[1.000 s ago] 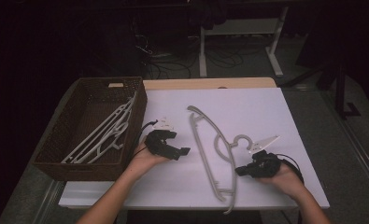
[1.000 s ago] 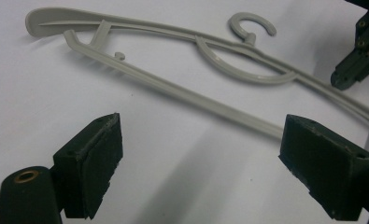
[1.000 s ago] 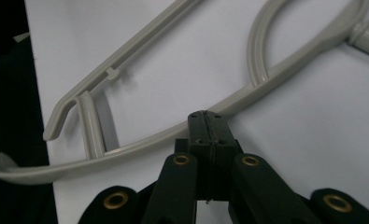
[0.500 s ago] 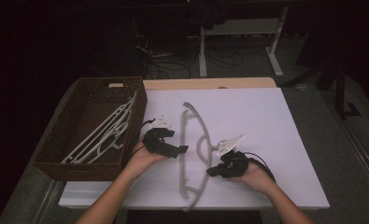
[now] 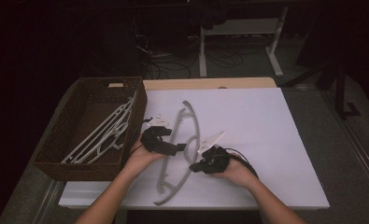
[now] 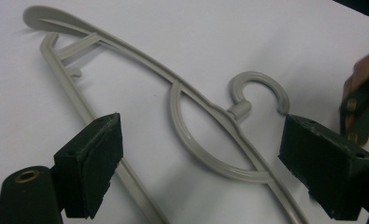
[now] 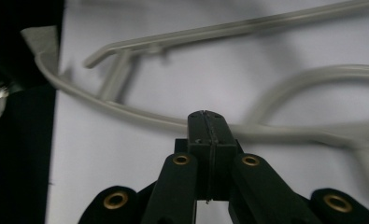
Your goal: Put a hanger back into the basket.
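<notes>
A grey plastic hanger (image 5: 182, 149) lies on the white surface (image 5: 266, 135) at centre frame, its long axis running from upper middle down toward the lower left. The right tongs (image 5: 195, 166) are pressed together, their tip against the hanger's arm near the hook. The left tongs (image 5: 181, 148) stand spread, straddling the hanger's middle without pinching it, so the left hand (image 5: 142, 156) is placed to close on it

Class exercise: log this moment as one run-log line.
left gripper: open, jaws astride grey hanger | right gripper: shut beside hanger | wicker basket: holds white hangers
</notes>
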